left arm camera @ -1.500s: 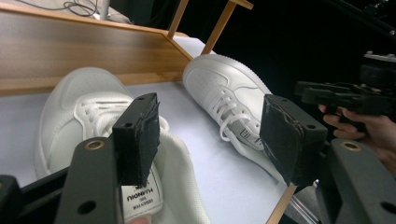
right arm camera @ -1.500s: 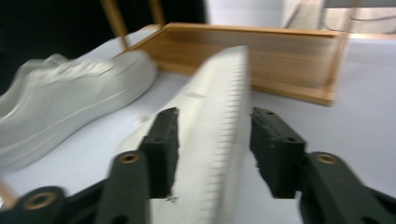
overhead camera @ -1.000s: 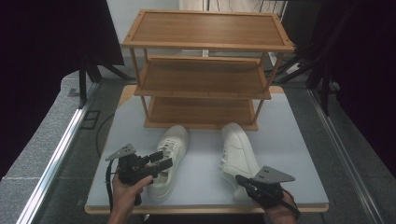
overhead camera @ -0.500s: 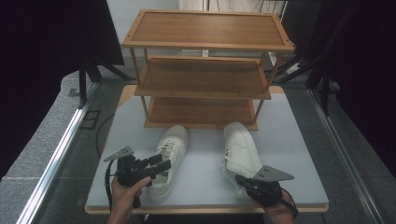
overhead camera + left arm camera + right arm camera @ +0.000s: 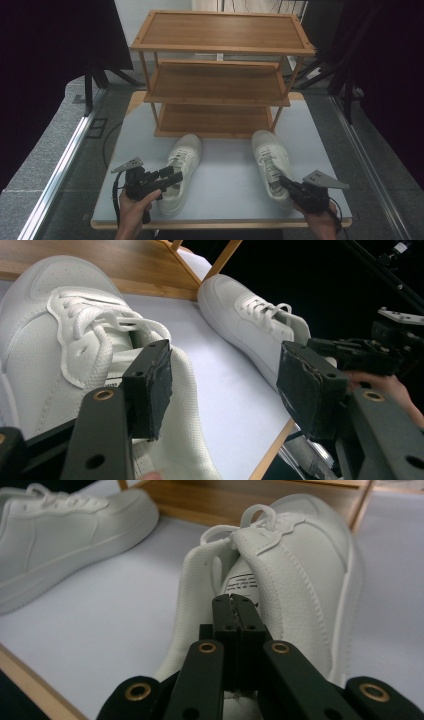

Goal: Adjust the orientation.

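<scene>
**Two white sneakers, one shoe rack – both grippers at the heels**

Nearest the person: left gripper (image 5: 167, 176) sits at the heel end of the left sneaker (image 5: 181, 170), jaws spread wide. In the left gripper view one pad is right beside the inner heel collar and the other hangs out over the table w/ nothing against it, so it's holding nothing atm. Can't tell if that near pad actually touches the collar or is just beside it.

Right gripper (image 5: 234, 602) is the opposite: jaws fully pressed together, pads meeting w/ no gap, tips poked at the heel opening of the right sneaker (image 5: 271, 161), just under the size label. I see no fabric between the pads, so it isn't gripping the shoe imo, just nosing into it.

Both sneakers lie on the white tabletop (image 5: 225, 175), toes pointing at the wooden shoe rack (image 5: 220, 75), well apart from each other, each toe near the bottom shelf (image 5: 212, 120). Rack shelves look bare.

What could go wrong, imo:
- closed right jaws push the heel instead of grabbing → the shoe slides or pivots on the smooth top, maybe bumps the rack leg.
- left jaws close on just the soft collar → it folds, the shoe droops toe-down and catches the shelf edge going in.
- both shoes are near the front table edge, so a backward tug could drag one off.
</scene>
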### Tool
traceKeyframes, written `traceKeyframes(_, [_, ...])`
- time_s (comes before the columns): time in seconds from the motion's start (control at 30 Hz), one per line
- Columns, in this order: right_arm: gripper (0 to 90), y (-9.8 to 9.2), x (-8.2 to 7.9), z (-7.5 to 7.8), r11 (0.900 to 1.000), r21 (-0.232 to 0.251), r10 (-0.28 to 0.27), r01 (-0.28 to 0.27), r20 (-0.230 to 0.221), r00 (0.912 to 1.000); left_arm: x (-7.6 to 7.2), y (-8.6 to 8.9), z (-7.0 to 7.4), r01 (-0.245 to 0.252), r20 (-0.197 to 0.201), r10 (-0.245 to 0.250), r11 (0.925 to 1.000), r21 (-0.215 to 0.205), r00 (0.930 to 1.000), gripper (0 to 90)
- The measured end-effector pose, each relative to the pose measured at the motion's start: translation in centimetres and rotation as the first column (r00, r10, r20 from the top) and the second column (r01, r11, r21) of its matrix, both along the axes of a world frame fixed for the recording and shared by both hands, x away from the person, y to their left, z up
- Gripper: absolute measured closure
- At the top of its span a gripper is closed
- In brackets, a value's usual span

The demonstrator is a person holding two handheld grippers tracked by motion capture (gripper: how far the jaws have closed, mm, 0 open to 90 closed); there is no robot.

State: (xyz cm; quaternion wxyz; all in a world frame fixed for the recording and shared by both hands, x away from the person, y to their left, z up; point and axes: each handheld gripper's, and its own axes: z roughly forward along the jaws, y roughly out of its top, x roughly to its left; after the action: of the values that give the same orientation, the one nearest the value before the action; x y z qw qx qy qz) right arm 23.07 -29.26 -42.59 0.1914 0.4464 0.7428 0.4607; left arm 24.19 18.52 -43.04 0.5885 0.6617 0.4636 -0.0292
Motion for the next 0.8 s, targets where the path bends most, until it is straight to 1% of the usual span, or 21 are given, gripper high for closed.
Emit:
traceKeyframes(0.03, [90.0, -1.5, 0.3, -0.2, 0.999, -0.004, -0.04, 0.04, -0.003, 0.9992, 0.0, 0.0, 0.0, 0.001, -0.003, -0.001, 1.0, -0.005, 1.0, 39.1])
traceKeyframes(0.07, [90.0, -1.5, 0.3, -0.2, 0.999, -0.004, -0.04, 0.04, -0.003, 0.9992, 0.0, 0.0, 0.0, 0.001, -0.003, -0.001, 1.0, -0.005, 1.0, 39.2])
traceKeyframes(0.1, [90.0, -2.3, 0.4, -0.3, 0.997, -0.023, -0.069, 0.068, -0.008, 0.9976, 0.0, 0.0, 0.0, 0.001, -0.005, -0.002, 1.0, -0.006, 1.0, 39.2])
traceKeyframes(0.13, [90.0, -4.0, 0.6, -0.8, 0.992, -0.023, -0.123, 0.122, -0.021, 0.9922, 0.0, 0.1, -0.1, 0.001, -0.006, -0.001, 1.0, -0.009, 1.0, 39.8])
traceKeyframes(0.17, [90.0, -4.5, 0.6, -0.9, 0.993, 0.009, -0.113, 0.114, -0.033, 0.993, 0.0, 0.1, -0.1, 0.0, -0.008, -0.001, 1.0, -0.007, 1.0, 40.0])
traceKeyframes(0.2, [90.0, -4.5, 0.6, -0.9, 0.993, 0.009, -0.113, 0.114, -0.033, 0.993, 0.0, 0.1, -0.1, 0.0, -0.008, -0.001, 1.0, -0.007, 1.0, 40.1])
traceKeyframes(0.23, [90.0, -4.8, 0.5, -0.9, 0.994, 0.041, -0.104, 0.105, -0.034, 0.994, 0.0, 0.1, -0.1, -0.001, -0.008, 0.001, 1.0, -0.006, 1.0, 40.1])
traceKeyframes(0.27, [89.9, -4.6, 0.4, -0.8, 0.993, 0.031, -0.112, 0.113, -0.025, 0.9934, 0.0, 0.1, -0.1, -0.002, -0.01, 0.002, 1.0, -0.005, 0.9999, 40.2])
traceKeyframes(0.3, [88.6, -3.8, 0.2, -0.3, 0.992, -0.025, -0.123, 0.123, -0.002, 0.9924, 0.0, 0.1, -0.1, -0.001, -0.01, 0.001, 1.0, -0.006, 1.0, 40.2])
traceKeyframes(0.33, [88.6, -3.8, 0.2, -0.3, 0.992, -0.025, -0.123, 0.123, -0.002, 0.9924, 0.0, 0.2, -0.1, -0.001, -0.009, 0.001, 1.0, -0.006, 1.0, 40.2])
traceKeyframes(0.37, [87.9, -2.5, -0.1, 0.4, 0.994, -0.046, -0.101, 0.103, 0.031, 0.9944, 0.0, 0.2, -0.1, -0.002, -0.009, 0.002, 1.0, -0.006, 1.0, 40.2])
traceKeyframes(0.4, [87.9, -2.5, -0.1, 0.4, 0.994, -0.046, -0.101, 0.103, 0.031, 0.9944, 0.0, 0.2, -0.1, -0.003, -0.009, 0.003, 1.0, -0.006, 1.0, 40.2])
traceKeyframes(0.43, [87.9, -1.1, -0.5, 1.1, 0.996, -0.062, -0.068, 0.071, 0.047, 0.9966, 0.0, 0.3, -0.1, -0.002, -0.009, 0.002, 1.0, -0.006, 1.0, 40.2])
traceKeyframes(0.47, [87.9, -1.1, -0.5, 1.1, 0.996, -0.062, -0.068, 0.071, 0.047, 0.9966, 0.0, 0.3, -0.2, -0.001, -0.01, 0.001, 1.0, -0.006, 0.9999, 40.2])
traceKeyframes(0.5, [87.9, 0.3, -0.9, 1.4, 0.996, -0.085, -0.021, 0.025, 0.048, 0.9986, -0.1, 0.3, -0.2, 0.0, -0.012, 0.0, 1.0, -0.004, 0.9999, 40.2])
traceKeyframes(0.53, [88.0, 1.1, -1.0, 1.4, 0.995, -0.099, -0.001, 0.005, 0.042, 0.9991, 0.0, 0.3, -0.2, 0.003, -0.012, -0.003, 1.0, -0.003, 0.9999, 40.2])
traceKeyframes(0.57, [88.0, 1.1, -1.0, 1.4, 0.995, -0.099, -0.001, 0.005, 0.042, 0.9991, 0.0, 0.3, -0.2, 0.003, -0.012, -0.003, 1.0, -0.003, 0.9999, 40.2])
traceKeyframes(0.6, [87.9, 1.7, -1.1, 1.2, 0.993, -0.116, 0.016, -0.012, 0.033, 0.9993, 0.0, 0.2, -0.2, 0.003, -0.014, -0.003, 1.0, -0.002, 0.9999, 40.2])
traceKeyframes(0.63, [87.9, 2.9, -1.2, 0.7, 0.987, -0.156, 0.04, -0.036, 0.017, 0.9991, 0.0, 0.3, -0.3, 0.003, -0.016, -0.003, 1.0, 0.0, 0.9999, 40.2])
traceKeyframes(0.77, [89.9, 3.2, -1.1, -0.7, 0.983, -0.182, 0.032, -0.036, -0.021, 0.9993, 0.0, 0.5, -0.3, -0.007, -0.018, 0.006, 1.0, -0.001, 0.9998, 40.2])
traceKeyframes(0.8, [89.9, 3.2, -1.1, -0.7, 0.983, -0.182, 0.032, -0.036, -0.021, 0.9993, 0.0, 0.5, -0.3, -0.007, -0.018, 0.006, 1.0, -0.001, 0.9998, 40.1])
